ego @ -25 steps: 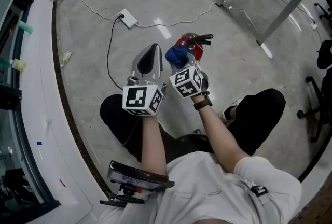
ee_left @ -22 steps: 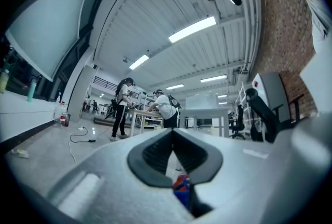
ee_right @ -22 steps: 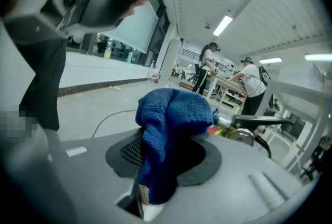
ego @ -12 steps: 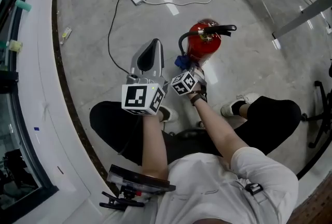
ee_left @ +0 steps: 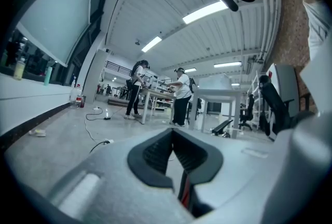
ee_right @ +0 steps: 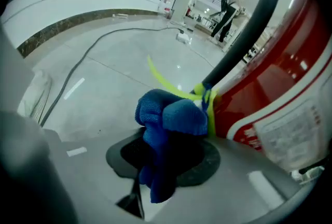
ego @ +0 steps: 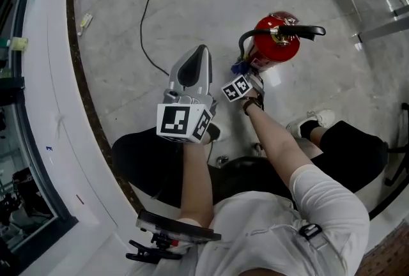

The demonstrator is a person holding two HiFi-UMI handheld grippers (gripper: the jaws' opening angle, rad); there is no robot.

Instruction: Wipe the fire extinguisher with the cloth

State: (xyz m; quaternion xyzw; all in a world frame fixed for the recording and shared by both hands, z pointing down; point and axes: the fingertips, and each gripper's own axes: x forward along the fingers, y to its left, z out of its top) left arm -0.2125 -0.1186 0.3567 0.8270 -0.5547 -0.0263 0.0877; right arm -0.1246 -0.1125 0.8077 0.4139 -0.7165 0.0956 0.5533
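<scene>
1. Right tongs [ee_right: 163,163] are clamped on the bunched blue cloth [ee_right: 168,122], which appears to be pressed against the red fire extinguisher [ee_right: 282,91], just beside its black hose [ee_right: 244,36].
2. That extinguisher is stood upright on the floor [ego: 121,32], directly ahead of the right tongs. Its long axis is vertical, so up-and-down strokes are judged likely.
3. Left tongs [ee_left: 175,158] are held closed and empty, farther away.

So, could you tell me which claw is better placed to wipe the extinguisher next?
The right claw: it is shut on the blue cloth, right beside the fire extinguisher. The left claw is shut on nothing, off to the side.
</scene>
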